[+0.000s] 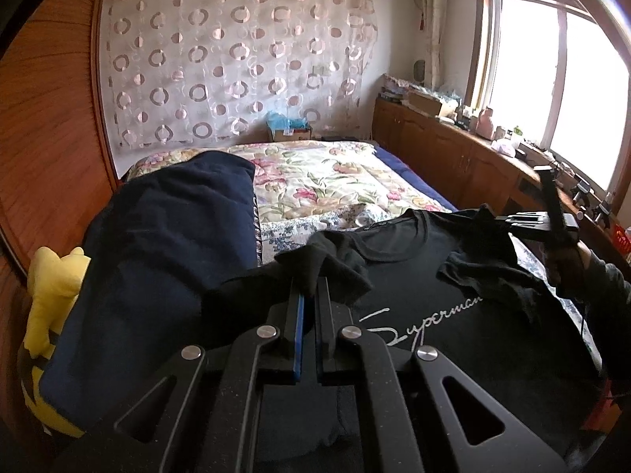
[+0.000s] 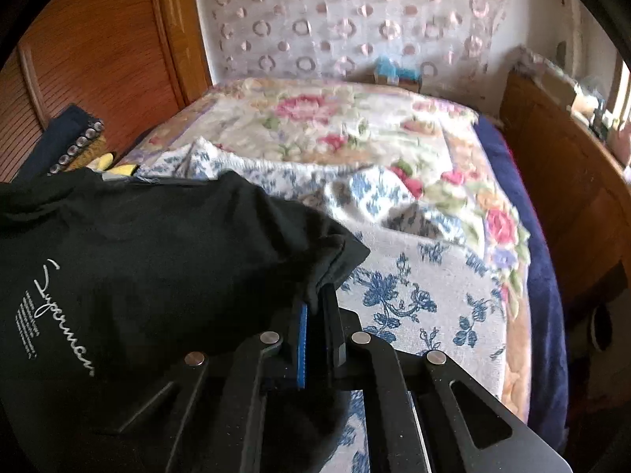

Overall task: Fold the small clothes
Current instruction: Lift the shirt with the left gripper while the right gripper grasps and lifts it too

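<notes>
Cloth is pinched in both my tongs. Through the left wrist camera, my left gripper [image 1: 309, 295] is clamped narrow on a bunched fold of the black T-shirt [image 1: 453, 315], at what looks like its left sleeve or shoulder. The shirt lies chest-up on the bed [image 1: 315, 173], neckline pointing away from me, with white cursive lettering [image 1: 426, 315] across the front. Over on the far side my right gripper [image 1: 489, 216] has the other sleeve lifted. A dark navy quilt [image 1: 157, 256] sits just beside the shirt, with a yellow plush toy [image 1: 51, 295] at its edge.

Through the right wrist camera, my right gripper [image 2: 319, 303] is closed tight on the sleeve hem, the blue pad pressed against the fabric. The shirt is soft, matte knit jersey that sags and creases between the two grips. Under it lies a blue-and-white floral cover [image 2: 414, 295], napped like towelling, and beyond that a fluffy blanket [image 2: 335, 126] with pink flowers.

To do this step well, I judge I should carry both sleeves inward at equal height, keeping the cloth taut enough that the fold line runs straight, then lay them flat before releasing. Thin jersey slips, so a deep bite matters.
</notes>
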Demonstrator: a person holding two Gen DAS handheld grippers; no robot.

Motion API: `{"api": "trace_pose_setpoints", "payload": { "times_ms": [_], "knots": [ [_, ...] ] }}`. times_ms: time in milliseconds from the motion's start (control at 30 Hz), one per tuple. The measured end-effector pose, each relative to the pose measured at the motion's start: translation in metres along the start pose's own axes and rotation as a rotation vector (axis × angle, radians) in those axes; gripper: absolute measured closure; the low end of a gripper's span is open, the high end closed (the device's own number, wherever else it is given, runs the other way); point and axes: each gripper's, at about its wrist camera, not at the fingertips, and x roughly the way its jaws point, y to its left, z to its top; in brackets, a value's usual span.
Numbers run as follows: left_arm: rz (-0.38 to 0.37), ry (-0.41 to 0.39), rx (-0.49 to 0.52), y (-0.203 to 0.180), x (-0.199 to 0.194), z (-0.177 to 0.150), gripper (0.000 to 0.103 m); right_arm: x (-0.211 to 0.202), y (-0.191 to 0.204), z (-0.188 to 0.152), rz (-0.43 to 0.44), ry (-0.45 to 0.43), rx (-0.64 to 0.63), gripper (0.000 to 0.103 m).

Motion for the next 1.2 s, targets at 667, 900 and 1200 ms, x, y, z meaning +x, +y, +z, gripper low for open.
{"api": "trace_pose_setpoints", "payload": {
  "times_ms": [667,900,1200],
  "knots": [
    [0.044,-0.178,-0.048,0.002,-0.116,-0.067,0.099,-0.199,0.069,-0.12,0.024,-0.315,-0.051,0.098],
    [0.053,-0.204,-0.07,0.009,-0.148,-0.093,0.099,-0.245,0.083,-0.178,0.028,-0.301,-0.028,0.098],
    [0.071,-0.115,-0.101,0.017,-0.151,-0.134,0.099,-0.278,0.09,-0.224,0.026,-0.197,0.016,0.098]
  ]
}}
